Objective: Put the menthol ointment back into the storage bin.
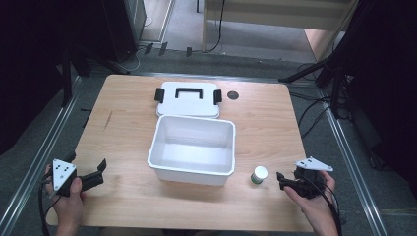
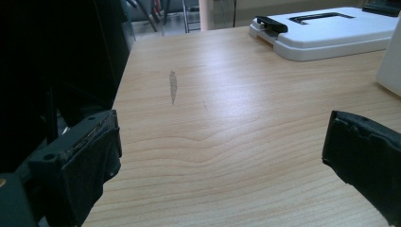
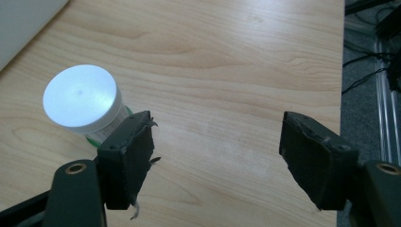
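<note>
Here the right gripper (image 1: 284,181) is hovering near the front right corner of the table (image 1: 123,123), its jaws standing wide apart and gripping nothing. In the right gripper view the gripper (image 3: 217,142) is showing bare wood between the jaws, while the jar (image 3: 84,105), a small pot with a white lid, is sitting just outside one jaw, close against it; whether they are touching I cannot tell. From the high view the jar (image 1: 258,174) is standing upright on the table, just beside the front right corner of the open white box (image 1: 193,147) and just ahead of the right gripper.

The left gripper (image 1: 96,173) is resting near the front left edge, well apart from the box. Its jaws are also spread wide, with nothing between them; in the left gripper view the gripper (image 2: 222,156) is looking over bare wood.

The box's lid (image 1: 189,99) is lying flat behind the box, touching or nearly touching its far rim.
</note>
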`<act>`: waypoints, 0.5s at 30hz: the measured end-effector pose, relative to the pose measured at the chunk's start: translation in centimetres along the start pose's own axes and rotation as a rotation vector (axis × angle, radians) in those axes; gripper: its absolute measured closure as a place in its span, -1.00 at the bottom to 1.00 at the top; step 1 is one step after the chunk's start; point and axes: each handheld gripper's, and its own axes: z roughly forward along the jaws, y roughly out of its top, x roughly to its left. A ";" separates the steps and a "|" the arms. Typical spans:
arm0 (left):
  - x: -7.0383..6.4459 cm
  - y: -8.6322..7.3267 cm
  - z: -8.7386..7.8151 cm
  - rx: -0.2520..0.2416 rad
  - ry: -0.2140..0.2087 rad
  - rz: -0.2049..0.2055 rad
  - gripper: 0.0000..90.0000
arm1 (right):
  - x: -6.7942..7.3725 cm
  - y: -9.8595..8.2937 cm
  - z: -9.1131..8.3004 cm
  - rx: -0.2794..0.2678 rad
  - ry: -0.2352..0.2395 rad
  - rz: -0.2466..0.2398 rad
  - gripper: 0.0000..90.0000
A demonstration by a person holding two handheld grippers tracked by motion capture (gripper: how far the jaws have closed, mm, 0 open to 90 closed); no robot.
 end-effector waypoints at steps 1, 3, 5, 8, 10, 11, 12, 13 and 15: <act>0.0 0.0 0.0 0.000 0.000 0.000 -1.00 | 0.0 0.4 0.0 0.023 0.004 -0.011 -0.39; 0.0 0.0 0.0 0.001 0.000 -0.001 -1.00 | -0.1 1.1 0.0 0.066 0.014 -0.031 -0.39; 0.0 0.0 0.0 0.001 0.000 0.000 -1.00 | 0.0 1.8 0.0 0.111 0.021 -0.055 -0.40; 0.0 0.0 0.0 0.002 -0.002 0.004 -1.00 | 0.2 2.8 0.1 0.177 0.037 -0.115 -0.40; 0.0 0.0 0.0 0.000 -0.006 0.006 -1.00 | 0.4 3.4 0.3 0.214 0.042 -0.156 -0.41; 0.0 0.0 0.0 0.000 -0.006 0.006 -1.00 | 0.4 3.4 0.3 0.214 0.042 -0.156 -0.41; 0.0 0.0 0.0 0.000 -0.007 0.007 -1.00 | 0.7 3.9 0.4 0.255 0.050 -0.174 -0.45; 0.0 0.0 0.0 0.000 -0.007 0.008 -1.00 | 0.7 3.9 0.4 0.255 0.050 -0.174 -0.45; 0.0 0.0 0.0 0.000 -0.008 0.008 -1.00 | 1.0 4.6 0.5 0.314 0.083 -0.193 -0.46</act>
